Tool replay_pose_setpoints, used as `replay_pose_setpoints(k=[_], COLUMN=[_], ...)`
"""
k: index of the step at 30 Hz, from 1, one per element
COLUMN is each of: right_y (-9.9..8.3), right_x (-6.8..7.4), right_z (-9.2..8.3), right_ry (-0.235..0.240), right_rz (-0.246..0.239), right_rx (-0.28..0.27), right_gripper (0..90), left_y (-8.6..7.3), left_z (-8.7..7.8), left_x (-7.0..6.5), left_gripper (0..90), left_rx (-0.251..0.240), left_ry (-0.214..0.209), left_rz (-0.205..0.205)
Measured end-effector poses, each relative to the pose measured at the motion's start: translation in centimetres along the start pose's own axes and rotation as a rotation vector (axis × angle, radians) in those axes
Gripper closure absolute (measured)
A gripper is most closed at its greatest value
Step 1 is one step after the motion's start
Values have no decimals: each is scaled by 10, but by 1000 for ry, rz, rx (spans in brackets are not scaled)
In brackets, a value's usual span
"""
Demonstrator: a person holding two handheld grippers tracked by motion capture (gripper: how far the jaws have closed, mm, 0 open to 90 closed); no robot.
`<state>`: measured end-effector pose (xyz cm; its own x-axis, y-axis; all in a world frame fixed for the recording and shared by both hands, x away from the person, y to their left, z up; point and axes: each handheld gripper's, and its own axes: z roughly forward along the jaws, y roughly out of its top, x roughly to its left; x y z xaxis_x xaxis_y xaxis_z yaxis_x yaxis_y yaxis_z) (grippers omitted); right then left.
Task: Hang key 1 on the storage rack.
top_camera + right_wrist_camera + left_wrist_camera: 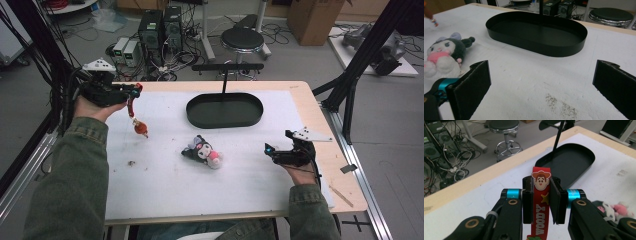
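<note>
Left claw (541, 202) clamps red Woody strap keychain (540, 202), lifted off white counter (165, 190). Carry step underway. Next: move toward black oval tray (225, 111) at 3 o'clock, release. Right claw (541, 85) wide, empty.

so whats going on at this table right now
A person works with a gripper in each hand. The left gripper has its jaws shut on a red Woody strap, lifted off the white mat with a small charm dangling. The right gripper rests open near a plush toy. The black tray has nothing in it.
</note>
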<state>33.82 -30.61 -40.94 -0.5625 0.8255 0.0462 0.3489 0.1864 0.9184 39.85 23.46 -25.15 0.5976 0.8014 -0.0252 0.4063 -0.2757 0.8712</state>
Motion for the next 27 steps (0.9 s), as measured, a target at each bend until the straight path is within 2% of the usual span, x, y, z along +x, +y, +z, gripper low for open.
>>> replay_pose_setpoints(k=[2, 5, 11, 12, 19, 27], right_y=[0, -1, -1, -1, -2, -2], right_x=[1, 2, 1, 1, -1, -1], right_z=[0, 0, 1, 1, -1, -1], right_ry=[1, 4, 4, 5, 11, 11], right_rz=[-3, 0, 8, -6, 19, 18], right_rx=[0, 6, 6, 4, 9, 6], right_gripper=[5, 5, 5, 5, 5, 5], left_y=[5, 13, 29, 32, 55, 84], left_z=[4, 12, 24, 26, 34, 44], left_x=[-1, -3, -6, -6, -7, -12], left_gripper=[748, 748, 747, 747, 747, 747], left_rx=[-6, 7, 15, 12, -2, -6], left_ry=[-14, -21, -14, -20, -20, -31], left_rz=[-4, 19, 35, 36, 46, 70])
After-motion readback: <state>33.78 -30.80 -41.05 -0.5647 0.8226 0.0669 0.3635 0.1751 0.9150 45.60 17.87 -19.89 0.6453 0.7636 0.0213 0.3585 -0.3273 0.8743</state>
